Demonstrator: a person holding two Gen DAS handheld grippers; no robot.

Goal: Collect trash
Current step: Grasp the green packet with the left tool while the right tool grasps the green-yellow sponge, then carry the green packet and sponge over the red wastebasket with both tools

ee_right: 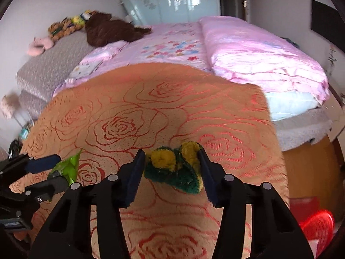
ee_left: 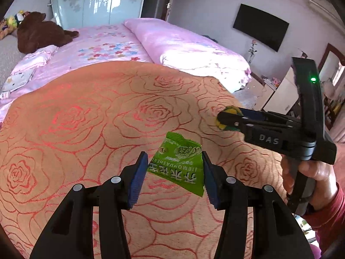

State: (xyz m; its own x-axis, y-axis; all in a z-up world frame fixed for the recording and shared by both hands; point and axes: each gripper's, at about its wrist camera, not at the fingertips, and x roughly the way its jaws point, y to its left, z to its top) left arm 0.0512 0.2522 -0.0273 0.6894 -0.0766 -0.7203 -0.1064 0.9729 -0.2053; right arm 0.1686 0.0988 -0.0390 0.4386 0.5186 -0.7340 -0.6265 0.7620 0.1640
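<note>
Green snack wrapper is pinched in left gripper, yellow-green scouring sponge clamped in right gripper; both grips are best kept firm until the red basket is reached.

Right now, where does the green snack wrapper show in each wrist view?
Left wrist: green snack wrapper at lower centre, between the left tongs.
Right wrist: same wrapper at the left edge, seen edge-on in those tongs.
Shared landmark: the orange rose-patterned blanket beneath it; also the brown plush bear.

Bright daylight, glare on the wardrobe; fisheye-bent edges (right view slightly blurred).
</note>
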